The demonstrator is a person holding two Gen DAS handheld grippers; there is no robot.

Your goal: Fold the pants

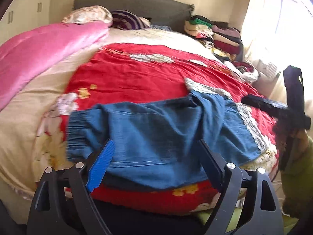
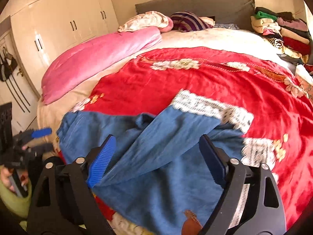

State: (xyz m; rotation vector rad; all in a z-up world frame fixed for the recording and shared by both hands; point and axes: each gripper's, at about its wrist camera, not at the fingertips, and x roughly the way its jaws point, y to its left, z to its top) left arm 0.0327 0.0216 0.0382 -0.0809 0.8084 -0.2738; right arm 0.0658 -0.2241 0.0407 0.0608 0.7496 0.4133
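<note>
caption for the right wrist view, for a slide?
Open right gripper hovering over crumpled blue cotton pants with white lace cuffs, spread on a red floral bedspread.

1. The pants (image 1: 156, 129) are blue with white lace trim.
2. The bedspread (image 2: 195, 78) is red with white and yellow flowers.
3. The quilt (image 2: 93, 58) is pink.
4. The pillow (image 2: 187, 21) is purple-and-white striped.
5. Each tool has blue pads (image 2: 101, 162) on black arms.
</note>
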